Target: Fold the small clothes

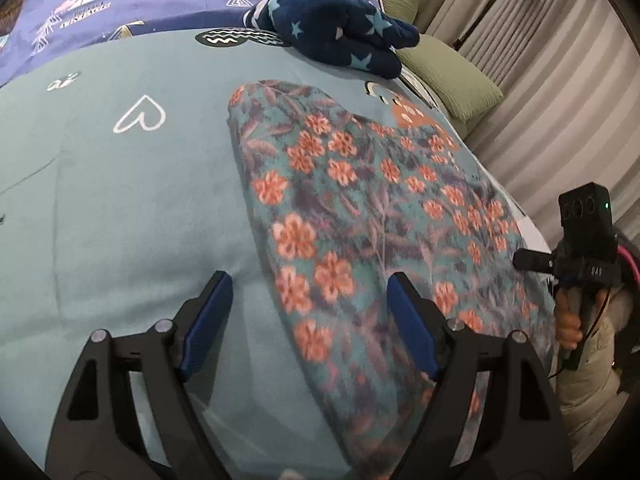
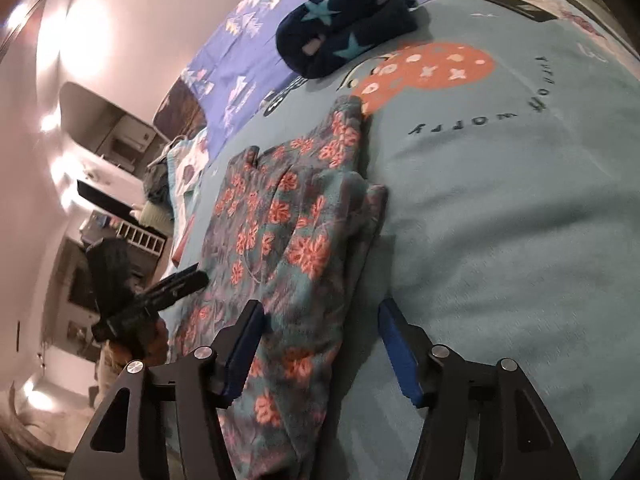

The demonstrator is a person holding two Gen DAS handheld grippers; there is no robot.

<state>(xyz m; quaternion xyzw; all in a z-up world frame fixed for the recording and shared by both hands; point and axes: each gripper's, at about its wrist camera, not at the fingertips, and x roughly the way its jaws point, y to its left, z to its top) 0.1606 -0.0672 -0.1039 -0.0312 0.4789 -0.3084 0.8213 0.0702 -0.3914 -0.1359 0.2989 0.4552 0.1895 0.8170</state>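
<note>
The flowery cloth point(image 1: 360, 208) lies spread on the bed point(image 1: 120, 200), not folded yet, the starry one point(image 1: 332, 28) looks bundled, and the left gripper point(image 1: 310, 320) and right gripper point(image 2: 320, 344) are wide open, holding nothing.

Floral garment point(image 1: 360, 208) beneath spread left tool point(image 1: 310, 300)

black hand-held gripper point(image 1: 310, 312), blue fingertip pads point(image 1: 404, 320), silver screws, pink cable.

Both wrist views look closely down along spread fingers from opposite sides; they share the floral garment point(image 1: 360, 208) point(image 2: 288, 240).
</note>
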